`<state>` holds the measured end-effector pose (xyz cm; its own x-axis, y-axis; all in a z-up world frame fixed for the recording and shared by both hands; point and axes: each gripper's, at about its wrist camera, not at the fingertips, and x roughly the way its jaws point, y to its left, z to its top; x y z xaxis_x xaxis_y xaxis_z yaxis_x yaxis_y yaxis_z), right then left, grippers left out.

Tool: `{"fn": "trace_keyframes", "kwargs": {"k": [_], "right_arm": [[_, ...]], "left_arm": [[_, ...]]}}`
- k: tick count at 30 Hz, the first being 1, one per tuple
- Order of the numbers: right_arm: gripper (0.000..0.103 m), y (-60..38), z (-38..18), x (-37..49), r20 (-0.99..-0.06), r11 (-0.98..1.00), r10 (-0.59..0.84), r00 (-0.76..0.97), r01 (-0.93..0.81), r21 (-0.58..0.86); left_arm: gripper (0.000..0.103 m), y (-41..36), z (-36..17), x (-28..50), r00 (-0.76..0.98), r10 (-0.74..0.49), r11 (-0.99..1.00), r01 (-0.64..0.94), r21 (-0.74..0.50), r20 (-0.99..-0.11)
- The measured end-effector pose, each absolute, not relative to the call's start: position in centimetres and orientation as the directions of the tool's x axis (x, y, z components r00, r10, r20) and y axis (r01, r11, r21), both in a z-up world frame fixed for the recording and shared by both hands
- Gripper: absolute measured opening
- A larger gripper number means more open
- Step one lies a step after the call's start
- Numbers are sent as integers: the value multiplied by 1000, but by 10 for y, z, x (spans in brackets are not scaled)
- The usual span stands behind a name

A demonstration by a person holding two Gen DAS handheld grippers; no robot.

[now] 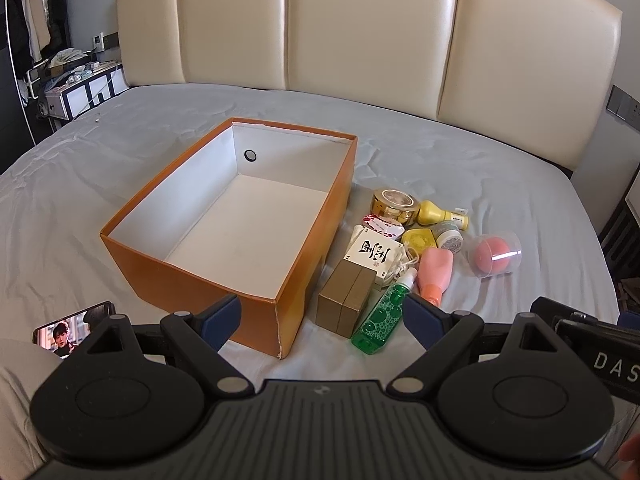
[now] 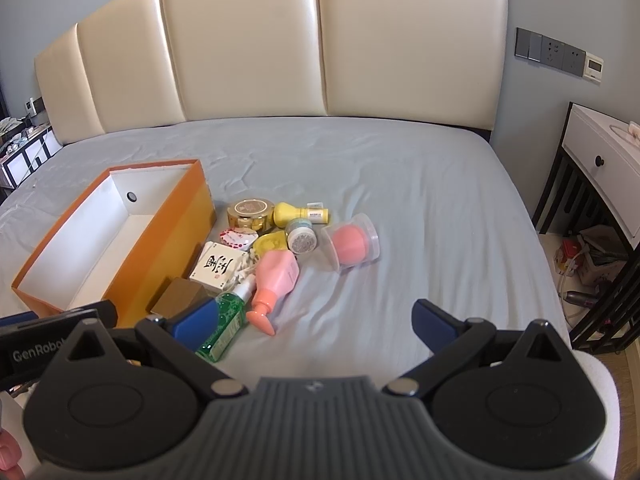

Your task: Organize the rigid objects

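A: Clutter (image 1: pixel 404 248) sits bunched beside the orange box (image 1: pixel 192 284), mid-bed (image 1: pixel 520 160), so drops stay short?

B: Probably. Left gripper (image 1: pixel 320 316) and right gripper (image 2: pixel 316 320) both hover spread wide, holding nothing.

**Left wrist view: open gripper over box corner and clutter**

Left gripper (image 1: pixel 322 318) spread wide, blue-padded fingers (image 1: pixel 224 316) apart, nothing between them. Just ahead, left of centre: open orange cardboard box with white interior (image 1: pixel 192 276), on the grey bedsheet (image 1: pixel 460 160). Ahead and right, beside the box: tan square carton (image 1: pixel 347 302), green clear spray bottle (image 1: pixel 386 314) lying next to the right finger, pink squeeze bottle (image 1: pixel 434 272), white box with black calligraphy (image 1: pixel 374 251). Farther: gold round tin (image 1: pixel 396 206), yellow bottle (image 1: pixel 440 214), clear cup holding a pink sponge (image 1: pixel 494 256). Far left of the gripper: lit smartphone (image 1: pixel 74 330).
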<state>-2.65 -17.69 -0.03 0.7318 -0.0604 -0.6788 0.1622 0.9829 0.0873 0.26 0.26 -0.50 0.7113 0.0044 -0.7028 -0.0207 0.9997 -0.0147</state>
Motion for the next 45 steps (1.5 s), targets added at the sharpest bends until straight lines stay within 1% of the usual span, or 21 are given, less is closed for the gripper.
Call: {"fn": "trace_keyframes", "kwargs": {"k": [4, 8, 10, 11, 12, 14, 15, 17, 18, 19, 22, 26, 30, 31, 33, 36, 37, 38, 40, 42, 45], "right_arm": [[101, -178, -5, -22, -686, 983, -53, 725, 157, 90], [101, -183, -15, -14, -698, 983, -20, 716, 143, 118], [100, -184, -21, -9, -703, 982, -2, 711, 136, 135], [97, -185, -24, -5, -707, 981, 9, 708, 130, 143], [94, -186, -27, -1, -711, 981, 18, 703, 126, 150], [85, -189, -34, 9, -725, 978, 47, 687, 116, 173], [83, -189, -38, 14, -732, 976, 65, 679, 109, 187], [71, -191, -46, 24, -741, 972, 104, 663, 89, 216], [68, -191, -50, 30, -748, 971, 118, 654, 82, 225], [62, -191, -55, 35, -753, 969, 132, 645, 78, 236], [51, -196, -71, 53, -776, 955, 179, 605, 83, 286], [44, -195, -92, 76, -800, 942, 220, 558, 91, 323], [44, -196, -111, 97, -809, 918, 282, 516, 100, 384], [43, -196, -116, 101, -808, 907, 310, 502, 98, 409], [43, -193, -124, 110, -805, 891, 349, 480, 96, 443], [43, -190, -133, 119, -802, 876, 386, 455, 92, 473], [42, -190, -137, 122, -802, 871, 396, 448, 94, 482], [39, -190, -140, 124, -799, 862, 409, 442, 101, 497], [32, -193, -147, 129, -793, 843, 432, 429, 119, 524], [31, -195, -146, 126, -782, 837, 439, 442, 116, 535], [26, -199, -134, 116, -771, 853, 419, 479, 83, 516]], "left_arm": [[103, 0, -12, 3, 712, -21, 1000, 21, -8, -702], [78, -9, -21, 10, 705, -71, 995, 99, -1, -705], [71, -11, -26, 18, 685, -119, 990, 137, -34, -719], [65, -12, -29, 23, 674, -151, 985, 160, -56, -723], [62, -14, -33, 27, 665, -178, 981, 181, -75, -726], [47, -18, -40, 35, 648, -221, 970, 225, -95, -729], [45, -20, -44, 39, 640, -241, 963, 252, -97, -729], [37, -25, -53, 49, 620, -267, 951, 293, -97, -738], [36, -27, -58, 54, 608, -283, 944, 316, -101, -742], [33, -28, -62, 58, 594, -300, 935, 338, -107, -746], [32, -32, -75, 74, 546, -318, 918, 381, -108, -775], [31, -39, -87, 89, 542, -269, 908, 419, -21, -796], [31, -42, -98, 102, 500, -283, 892, 451, -33, -818], [29, -43, -99, 104, 491, -284, 888, 458, -33, -824], [29, -46, -103, 108, 488, -259, 886, 463, -4, -833], [31, -47, -108, 113, 484, -235, 883, 468, 23, -843], [36, -48, -109, 114, 486, -228, 881, 472, 34, -843], [39, -49, -110, 115, 484, -226, 880, 474, 37, -845], [40, -50, -113, 118, 481, -225, 880, 474, 35, -847], [41, -53, -113, 119, 484, -222, 876, 480, 45, -846], [42, -57, -114, 123, 482, -215, 873, 485, 54, -849]]}}
